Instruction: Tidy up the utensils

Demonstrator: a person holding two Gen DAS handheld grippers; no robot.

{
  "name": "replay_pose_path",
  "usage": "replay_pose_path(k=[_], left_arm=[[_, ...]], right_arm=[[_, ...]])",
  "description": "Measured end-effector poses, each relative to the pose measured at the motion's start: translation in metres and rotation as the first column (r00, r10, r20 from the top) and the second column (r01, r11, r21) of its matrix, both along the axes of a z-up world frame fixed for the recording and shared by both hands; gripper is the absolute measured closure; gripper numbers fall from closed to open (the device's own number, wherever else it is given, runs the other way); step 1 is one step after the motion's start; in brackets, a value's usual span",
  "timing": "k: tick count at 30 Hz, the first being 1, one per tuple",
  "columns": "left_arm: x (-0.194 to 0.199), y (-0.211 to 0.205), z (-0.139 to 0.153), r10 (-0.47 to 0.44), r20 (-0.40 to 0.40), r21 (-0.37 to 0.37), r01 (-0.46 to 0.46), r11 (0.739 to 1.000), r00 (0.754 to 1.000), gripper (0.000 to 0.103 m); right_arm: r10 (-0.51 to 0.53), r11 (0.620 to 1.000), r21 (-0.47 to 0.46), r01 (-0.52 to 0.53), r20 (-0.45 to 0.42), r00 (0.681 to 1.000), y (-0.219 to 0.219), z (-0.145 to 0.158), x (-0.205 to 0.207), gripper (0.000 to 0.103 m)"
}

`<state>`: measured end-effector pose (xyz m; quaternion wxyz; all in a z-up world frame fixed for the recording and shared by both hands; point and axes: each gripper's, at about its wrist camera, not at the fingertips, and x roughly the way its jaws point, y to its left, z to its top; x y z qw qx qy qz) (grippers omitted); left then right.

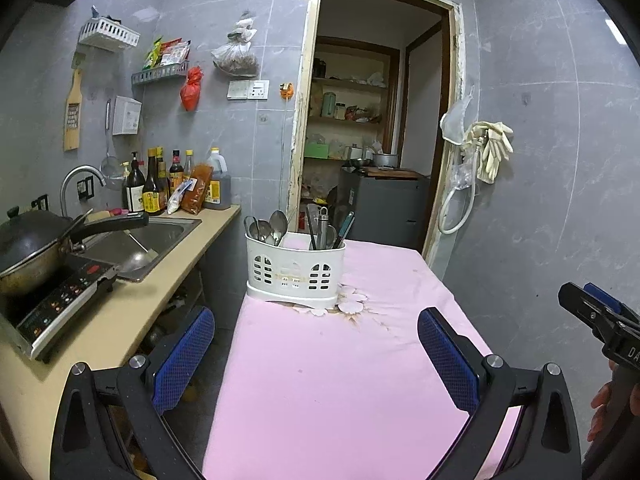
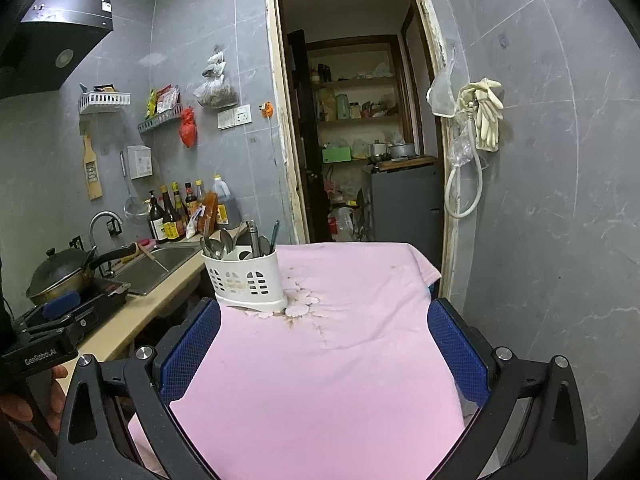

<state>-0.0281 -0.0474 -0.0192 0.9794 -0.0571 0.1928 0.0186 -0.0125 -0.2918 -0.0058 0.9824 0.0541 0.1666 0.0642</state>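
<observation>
Grippers: 2, left gripper (image 1: 316,354) and right gripper (image 2: 324,346), both spread apart, empty, over pink tabletop (image 1: 340,380). 1 white caddy (image 1: 295,270) holding several spoons (image 1: 267,227).

A matt pink cloth (image 2: 320,380) with a printed flower covers the bench, and at the centre of the frame a white perforated plastic caddy (image 1: 295,266) holds glossy metal spoons (image 1: 272,226). The tongs' pads (image 1: 184,356) are blue textured rubber on matt black plastic. At left, the steel sink (image 1: 152,240) shines dully.
</observation>
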Motion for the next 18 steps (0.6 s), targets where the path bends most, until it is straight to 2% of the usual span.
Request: replay_pose_path(k=[18], left_arm=[[-0.0025, -0.0033, -0.0032, -0.004, -0.009, -0.006, 0.004, 1.000, 1.000, 0.001]], right_arm=[[-0.003, 1.000, 0.008, 0.003, -0.011, 1.000, -0.0004, -0.0014, -0.0010, 0.001]])
